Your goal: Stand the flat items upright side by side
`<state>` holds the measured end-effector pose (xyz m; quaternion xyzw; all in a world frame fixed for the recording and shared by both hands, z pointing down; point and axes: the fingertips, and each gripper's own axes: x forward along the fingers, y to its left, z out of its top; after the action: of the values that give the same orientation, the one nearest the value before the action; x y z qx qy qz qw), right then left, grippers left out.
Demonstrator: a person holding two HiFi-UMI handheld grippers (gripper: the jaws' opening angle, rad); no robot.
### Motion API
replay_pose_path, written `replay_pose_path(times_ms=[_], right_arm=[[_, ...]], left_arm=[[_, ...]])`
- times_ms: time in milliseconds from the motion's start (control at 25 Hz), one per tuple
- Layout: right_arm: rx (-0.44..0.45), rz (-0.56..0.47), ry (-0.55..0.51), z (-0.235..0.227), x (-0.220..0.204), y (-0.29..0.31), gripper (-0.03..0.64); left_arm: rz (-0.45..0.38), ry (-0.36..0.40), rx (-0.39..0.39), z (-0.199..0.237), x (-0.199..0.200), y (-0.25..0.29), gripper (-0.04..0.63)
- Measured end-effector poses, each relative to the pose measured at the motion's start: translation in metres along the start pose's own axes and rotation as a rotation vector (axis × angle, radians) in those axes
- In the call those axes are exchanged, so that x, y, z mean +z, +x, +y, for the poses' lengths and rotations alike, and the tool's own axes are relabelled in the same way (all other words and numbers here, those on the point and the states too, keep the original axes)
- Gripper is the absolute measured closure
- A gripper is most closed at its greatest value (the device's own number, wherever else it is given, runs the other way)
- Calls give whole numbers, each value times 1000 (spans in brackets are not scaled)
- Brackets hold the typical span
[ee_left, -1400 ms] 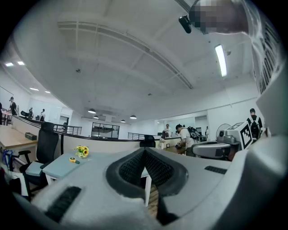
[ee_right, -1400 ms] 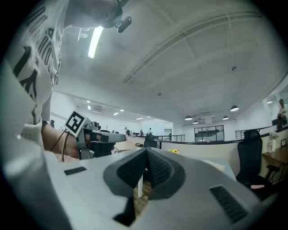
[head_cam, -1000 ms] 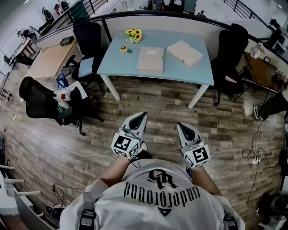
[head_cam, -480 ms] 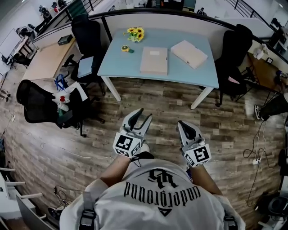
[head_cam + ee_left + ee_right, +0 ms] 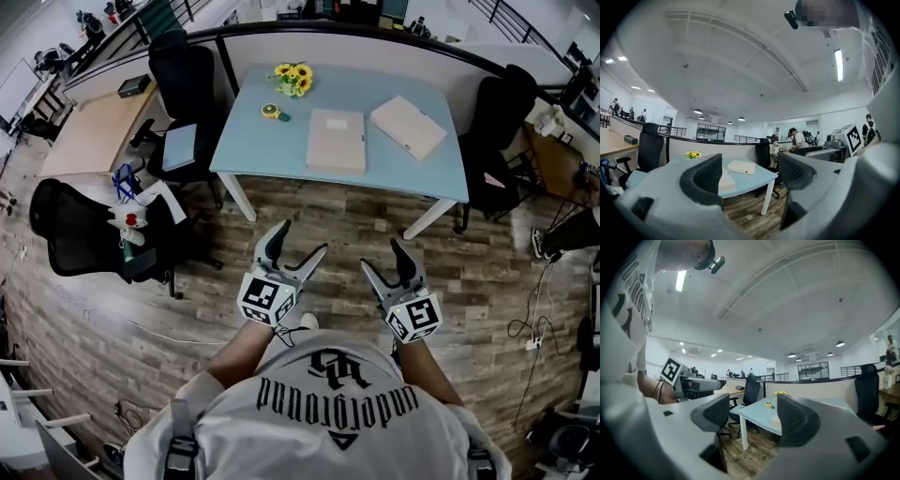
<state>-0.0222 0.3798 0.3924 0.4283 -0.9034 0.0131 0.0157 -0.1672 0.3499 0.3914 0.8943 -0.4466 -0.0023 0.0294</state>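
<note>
Two flat beige boxes lie on the light blue table (image 5: 262, 148): one box (image 5: 336, 142) near the middle, the other box (image 5: 408, 127) askew to its right. Both show small in the left gripper view, the far box (image 5: 742, 167) in full and the near box (image 5: 726, 180) partly behind a jaw. My left gripper (image 5: 298, 242) and right gripper (image 5: 384, 258) hang over the wooden floor, well short of the table. The jaws of both are opening, and nothing is between them. In their own views the left gripper (image 5: 750, 174) and right gripper (image 5: 750, 417) frame only the table and floor.
Sunflowers (image 5: 292, 77) and a yellow tape measure (image 5: 271, 112) sit at the table's far left. Black office chairs stand at the left (image 5: 80, 225), back left (image 5: 187, 66) and right (image 5: 497, 122). A wooden desk (image 5: 94, 127) adjoins on the left. Cables lie on the floor (image 5: 534, 328).
Both grippers went from shut to open, the left one first. The view has shifted a little closer to the table.
</note>
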Motion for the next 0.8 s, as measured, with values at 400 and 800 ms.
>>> replay_pose_path(times_ms=[400, 800], right_arm=[[17, 36, 19, -4, -6, 69, 291], [62, 41, 54, -72, -21, 131, 291]], left_arm=[[27, -7, -2, 60, -6, 19, 206], [73, -2, 47, 98, -21, 85, 199]])
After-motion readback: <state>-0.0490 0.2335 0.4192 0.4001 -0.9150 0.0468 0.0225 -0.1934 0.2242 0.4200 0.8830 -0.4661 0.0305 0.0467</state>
